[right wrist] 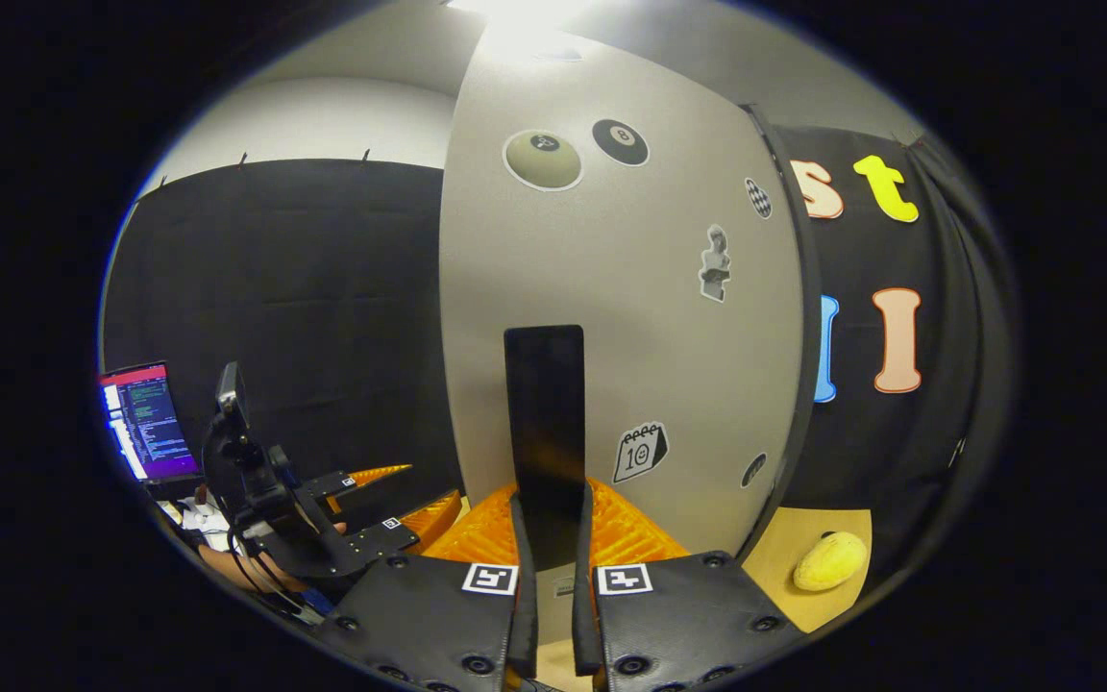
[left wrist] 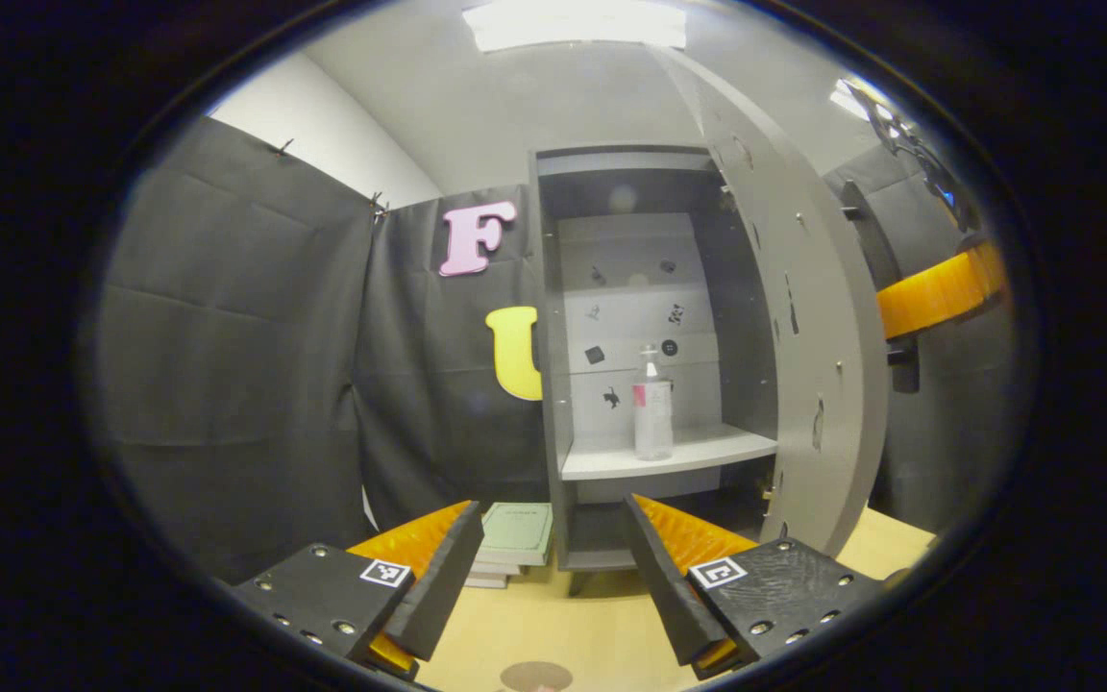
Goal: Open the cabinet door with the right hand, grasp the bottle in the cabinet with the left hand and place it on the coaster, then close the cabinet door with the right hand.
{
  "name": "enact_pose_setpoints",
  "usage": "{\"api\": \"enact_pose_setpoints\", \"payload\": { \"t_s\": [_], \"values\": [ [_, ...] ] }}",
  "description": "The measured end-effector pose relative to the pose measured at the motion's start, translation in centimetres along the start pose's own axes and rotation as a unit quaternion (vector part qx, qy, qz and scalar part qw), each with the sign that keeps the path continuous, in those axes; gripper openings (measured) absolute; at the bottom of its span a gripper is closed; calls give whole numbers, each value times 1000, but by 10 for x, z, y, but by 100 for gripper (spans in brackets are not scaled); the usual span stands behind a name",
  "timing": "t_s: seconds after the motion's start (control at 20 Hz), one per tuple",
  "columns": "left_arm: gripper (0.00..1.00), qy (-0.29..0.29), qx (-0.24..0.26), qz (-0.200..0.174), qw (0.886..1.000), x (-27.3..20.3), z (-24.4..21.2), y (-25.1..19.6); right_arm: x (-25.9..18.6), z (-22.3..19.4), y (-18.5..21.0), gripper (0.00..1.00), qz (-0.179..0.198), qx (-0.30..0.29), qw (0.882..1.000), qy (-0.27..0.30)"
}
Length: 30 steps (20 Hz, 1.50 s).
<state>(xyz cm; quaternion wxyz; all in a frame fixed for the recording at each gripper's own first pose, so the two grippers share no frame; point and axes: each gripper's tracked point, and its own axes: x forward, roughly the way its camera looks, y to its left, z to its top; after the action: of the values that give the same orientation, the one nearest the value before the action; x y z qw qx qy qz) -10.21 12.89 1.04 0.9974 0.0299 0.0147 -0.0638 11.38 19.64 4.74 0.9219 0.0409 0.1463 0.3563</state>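
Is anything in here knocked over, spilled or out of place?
Nothing stands out. The bottle stands upright on the cabinet shelf, the door is swung open with the right gripper clamped on its handle, and the left gripper is open and empty.

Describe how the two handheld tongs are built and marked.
Each of the tongs carries two flat, textured plates studded with round screws, and each plate bears a small square white tag printed with a black pattern. The left tongs end in wedge-shaped fingers with ribbed inner faces. The right tongs show the same plates and tags.
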Motion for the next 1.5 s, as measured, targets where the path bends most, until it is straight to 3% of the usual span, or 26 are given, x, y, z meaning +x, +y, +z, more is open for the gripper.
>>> {"api": "enact_pose_setpoints", "payload": {
  "t_s": [0.45, 0.85, 1.2, 1.25, 1.4, 1.45, 1.5],
  "values": [
    [87, -1, -3, -30, 1000, 14, 5, -65, -18, 1, -22, 16, -36, 3, 999, -11],
    [87, -3, 0, -34, 999, 8, 12, -108, -25, 1, -48, 15, -85, 1, 996, -24],
    [87, -16, 13, -7, 1000, -6, 26, -115, -25, 5, -54, 15, -67, -10, 997, -35],
    [87, -19, 15, -2, 1000, -7, 29, -113, -28, 5, -55, 24, -65, -11, 997, -39],
    [87, -25, 4, -7, 1000, -4, 42, -113, -52, 4, -59, 25, -60, 6, 996, -62],
    [91, -25, -5, -13, 1000, -1, 46, -111, -68, 3, -62, 29, -63, 9, 996, -66],
    [87, -25, -12, -18, 999, 4, 52, -111, -78, 1, -69, 32, -78, 7, 995, -69]
  ]
}}
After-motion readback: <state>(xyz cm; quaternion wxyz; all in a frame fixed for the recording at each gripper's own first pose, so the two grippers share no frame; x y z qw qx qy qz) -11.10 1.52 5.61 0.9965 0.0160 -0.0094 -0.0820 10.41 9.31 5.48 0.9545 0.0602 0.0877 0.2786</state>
